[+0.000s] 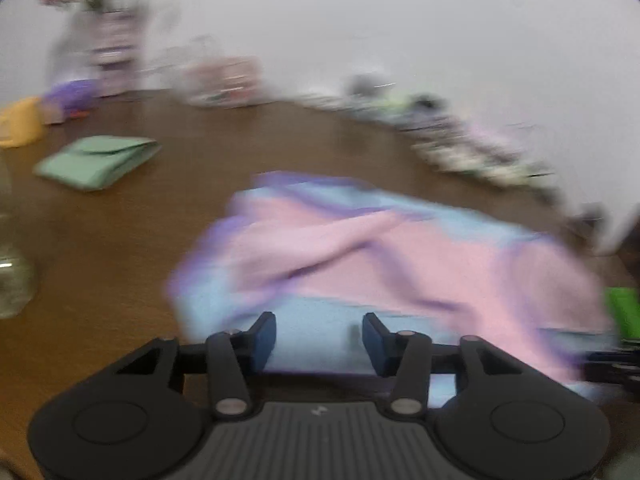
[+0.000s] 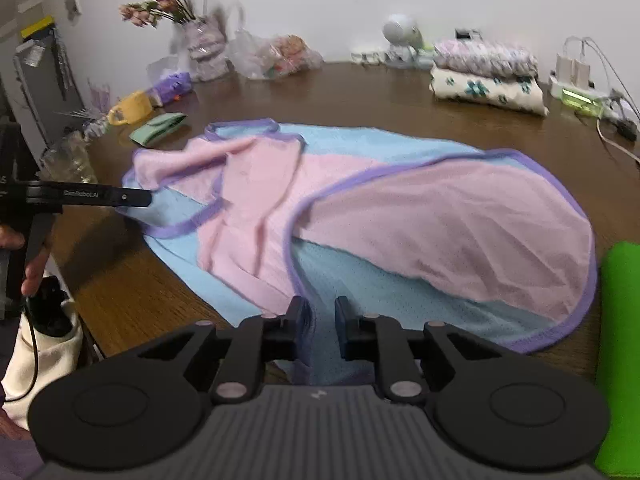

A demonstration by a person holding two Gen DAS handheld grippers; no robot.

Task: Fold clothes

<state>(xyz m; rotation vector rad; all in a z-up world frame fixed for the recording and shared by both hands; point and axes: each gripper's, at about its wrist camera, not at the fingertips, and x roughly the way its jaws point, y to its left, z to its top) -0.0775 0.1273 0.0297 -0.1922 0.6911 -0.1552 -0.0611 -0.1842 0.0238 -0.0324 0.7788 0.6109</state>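
Observation:
A pink and light-blue garment with purple trim [image 2: 360, 216] lies spread and rumpled on the brown table [image 2: 120, 296]. It shows blurred in the left wrist view [image 1: 360, 256]. My left gripper [image 1: 319, 344] is open, its jaws wide apart just above the garment's near blue edge, holding nothing. From the right wrist view the left gripper [image 2: 136, 199] hovers at the garment's left edge. My right gripper [image 2: 322, 328] has its jaws a narrow gap apart, with the garment's near blue edge between them.
A folded green cloth [image 1: 96, 162] lies at the left, also seen in the right wrist view [image 2: 158, 129]. A yellow cup [image 2: 132, 109], a flower vase [image 2: 200, 46], plastic bags [image 2: 276, 56], a stack of folded clothes [image 2: 488, 76] and a power strip [image 2: 580, 98] line the far edge. A green object [image 2: 618, 352] sits at right.

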